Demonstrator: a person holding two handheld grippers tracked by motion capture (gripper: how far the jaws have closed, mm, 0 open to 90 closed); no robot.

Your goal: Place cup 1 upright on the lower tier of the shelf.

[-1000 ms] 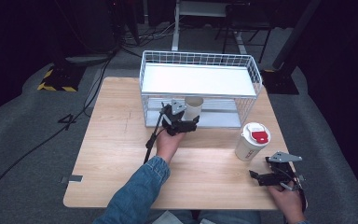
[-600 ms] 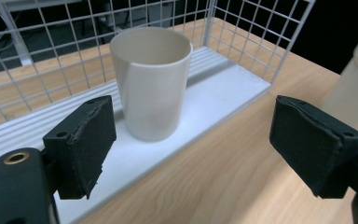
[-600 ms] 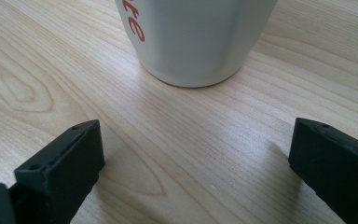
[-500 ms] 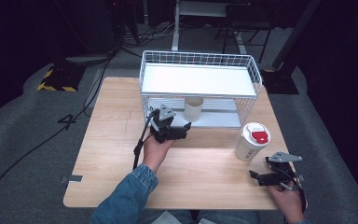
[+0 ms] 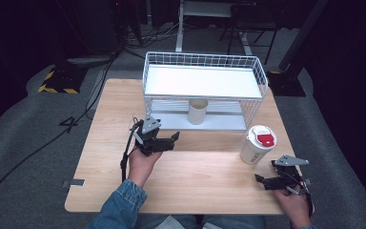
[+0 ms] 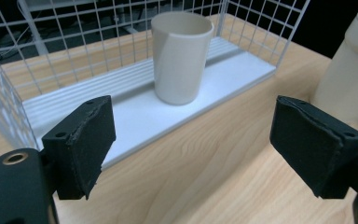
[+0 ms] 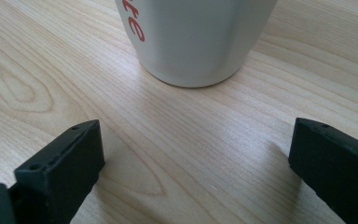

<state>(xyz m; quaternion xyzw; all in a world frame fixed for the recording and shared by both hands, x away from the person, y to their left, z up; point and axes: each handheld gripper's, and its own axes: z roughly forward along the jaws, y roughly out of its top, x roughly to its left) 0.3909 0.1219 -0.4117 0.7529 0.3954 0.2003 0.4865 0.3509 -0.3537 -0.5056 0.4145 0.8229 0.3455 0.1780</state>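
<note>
Beige cup upright on lower shelf of white wire rack, ahead of the left gripper and between the lines of its jaws; no contact. Left jaws spread wide, empty, just off the shelf's front edge. White lidded cup with red tab stands on the wooden table, directly ahead of the right gripper. Right jaws also spread, empty, low over the tabletop; cup base near, not touching.
</note>
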